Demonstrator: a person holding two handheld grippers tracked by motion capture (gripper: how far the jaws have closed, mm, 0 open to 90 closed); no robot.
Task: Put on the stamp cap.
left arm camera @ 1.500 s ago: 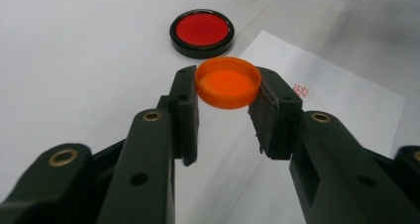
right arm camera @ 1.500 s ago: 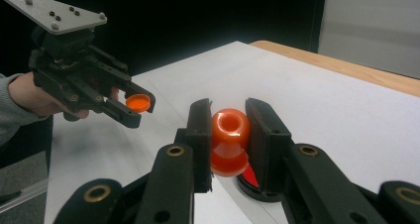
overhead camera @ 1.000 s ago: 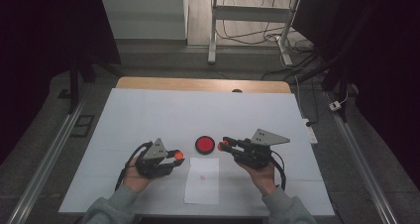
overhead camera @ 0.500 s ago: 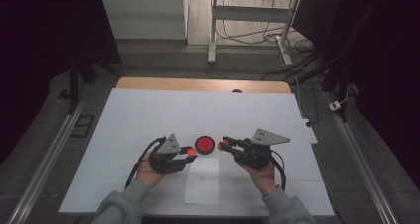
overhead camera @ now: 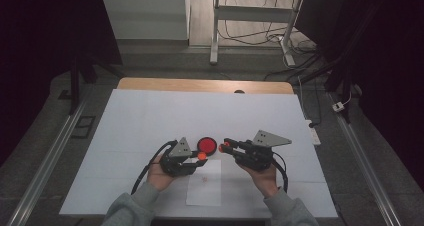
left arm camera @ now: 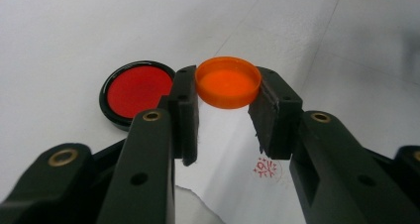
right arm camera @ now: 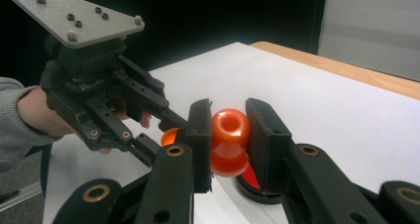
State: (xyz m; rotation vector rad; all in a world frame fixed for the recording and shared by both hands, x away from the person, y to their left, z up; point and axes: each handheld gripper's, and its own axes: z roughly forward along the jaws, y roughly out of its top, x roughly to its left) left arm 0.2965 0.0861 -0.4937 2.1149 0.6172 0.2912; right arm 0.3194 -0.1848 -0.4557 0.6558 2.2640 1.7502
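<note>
Left gripper (left arm camera: 223, 110) clamped on flat round orange cap (left arm camera: 228, 82) – over paper (overhead camera: 205, 183), beside glossy red ink pad (left arm camera: 136, 90). Right gripper (right arm camera: 229, 135) pinching smooth bulbous orange stamp (right arm camera: 229, 140) – above pad.

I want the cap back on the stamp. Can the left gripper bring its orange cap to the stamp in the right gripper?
Probably yes: the left gripper grips the orange cap, the right gripper holds the stamp close by, nothing between them.
</note>
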